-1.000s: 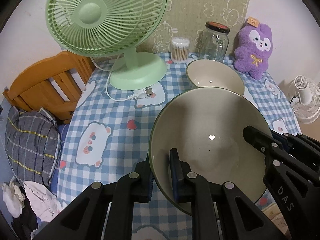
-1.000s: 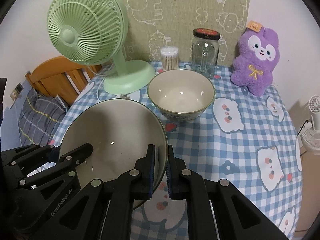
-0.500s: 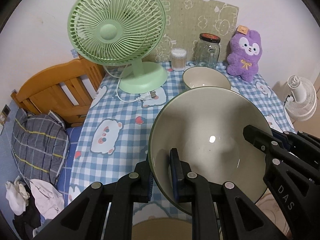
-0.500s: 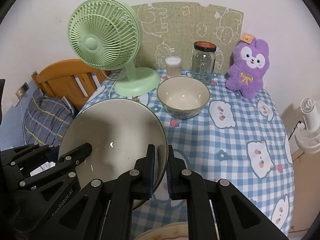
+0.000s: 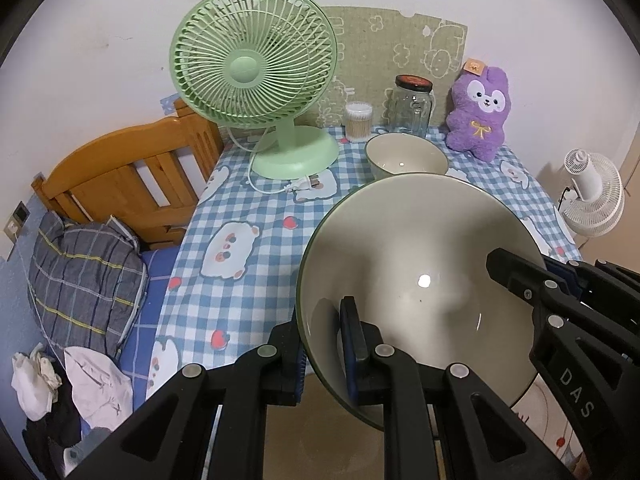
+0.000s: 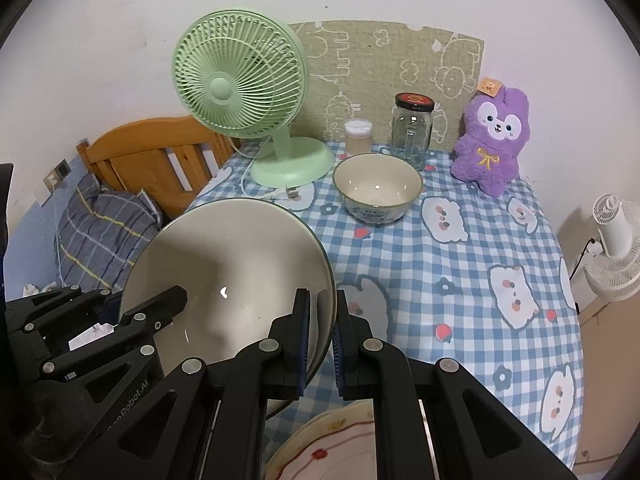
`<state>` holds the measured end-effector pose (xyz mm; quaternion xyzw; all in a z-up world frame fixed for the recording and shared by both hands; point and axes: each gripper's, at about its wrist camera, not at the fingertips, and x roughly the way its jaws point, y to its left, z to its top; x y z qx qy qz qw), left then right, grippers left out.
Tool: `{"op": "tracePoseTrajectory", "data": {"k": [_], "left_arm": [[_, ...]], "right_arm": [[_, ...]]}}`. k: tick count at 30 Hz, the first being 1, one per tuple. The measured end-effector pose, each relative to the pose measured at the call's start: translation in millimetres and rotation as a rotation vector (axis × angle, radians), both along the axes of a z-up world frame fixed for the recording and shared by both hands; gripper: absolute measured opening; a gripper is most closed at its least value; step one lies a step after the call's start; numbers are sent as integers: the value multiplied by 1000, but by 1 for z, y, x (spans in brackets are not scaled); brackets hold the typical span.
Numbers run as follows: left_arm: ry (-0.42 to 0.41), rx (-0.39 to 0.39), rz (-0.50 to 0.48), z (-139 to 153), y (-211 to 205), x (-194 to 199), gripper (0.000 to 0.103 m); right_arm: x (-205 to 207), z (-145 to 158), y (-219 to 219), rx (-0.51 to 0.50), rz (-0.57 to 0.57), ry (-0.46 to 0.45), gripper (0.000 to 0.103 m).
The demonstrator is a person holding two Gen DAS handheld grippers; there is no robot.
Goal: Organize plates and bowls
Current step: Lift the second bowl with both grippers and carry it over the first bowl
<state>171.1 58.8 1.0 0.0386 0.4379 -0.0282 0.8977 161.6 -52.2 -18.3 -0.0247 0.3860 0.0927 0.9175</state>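
1. Large bowl (image 5: pixel 420 248): glazed ceramic, glossy, smooth cream interior.
2. Small bowl (image 6: pixel 378 186): glossy ceramic.
3. Tablecloth (image 6: pixel 460 264): checked, smooth, matt.
4. Desk fan (image 5: pixel 253 68): matt green plastic.
5. Jar (image 6: pixel 412 132): clear glass.
6. Plush rabbit (image 6: pixel 494 136): fuzzy cloth.
7. Headboard (image 5: pixel 128 176): varnished wood.

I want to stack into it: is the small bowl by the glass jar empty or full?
Empty. The small bowl stands upright on the checked tablecloth, its cream inside bare apart from light glints.

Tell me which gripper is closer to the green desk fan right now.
Left. The left gripper grips the large bowl on the rim side toward the green fan; the right gripper grips the opposite rim, farther from it.
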Motion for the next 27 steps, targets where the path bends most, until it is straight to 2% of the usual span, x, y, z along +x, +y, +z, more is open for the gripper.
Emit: {"op": "tracePoseTrajectory", "data": {"k": [12, 27], "left_arm": [[11, -3, 20, -11, 17, -35, 13], [38, 4, 30, -32, 35, -59, 13]], "right_arm": [[-32, -13, 16, 16, 24, 18, 13], [-50, -37, 35, 18, 45, 65, 13]]}}
